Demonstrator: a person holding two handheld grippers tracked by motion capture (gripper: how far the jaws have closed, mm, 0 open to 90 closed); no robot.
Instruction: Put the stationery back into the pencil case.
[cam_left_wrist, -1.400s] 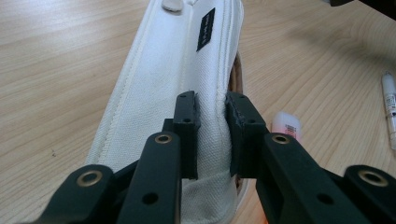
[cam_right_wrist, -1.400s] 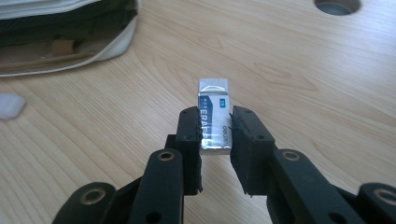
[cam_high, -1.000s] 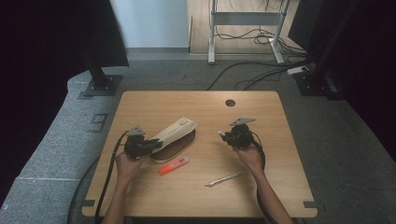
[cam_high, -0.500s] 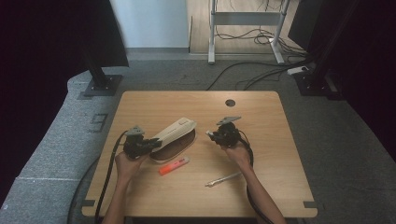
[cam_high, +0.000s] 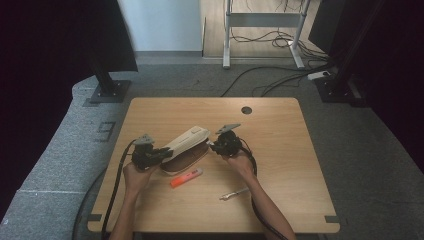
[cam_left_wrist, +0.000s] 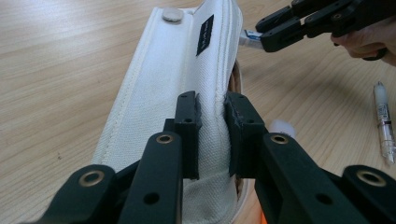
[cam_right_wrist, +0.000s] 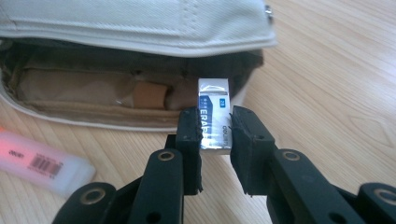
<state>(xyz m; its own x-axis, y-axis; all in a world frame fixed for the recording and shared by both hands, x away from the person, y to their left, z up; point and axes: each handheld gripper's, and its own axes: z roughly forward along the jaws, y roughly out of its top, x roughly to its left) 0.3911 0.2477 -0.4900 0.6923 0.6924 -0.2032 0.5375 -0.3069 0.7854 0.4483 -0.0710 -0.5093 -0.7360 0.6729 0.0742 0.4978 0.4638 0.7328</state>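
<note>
Right gripper view: eraser (cam_right_wrist: 214, 114) clamped upright in right gripper (cam_right_wrist: 215, 135), carried over from farther right on the table, now at the mouth of the pencil case (cam_right_wrist: 140, 28) just ahead. Ready for dropping in. Left gripper (cam_left_wrist: 212, 135) pinched on the case's flap, holding it open. Inside: brown lining, nothing clear.
</note>
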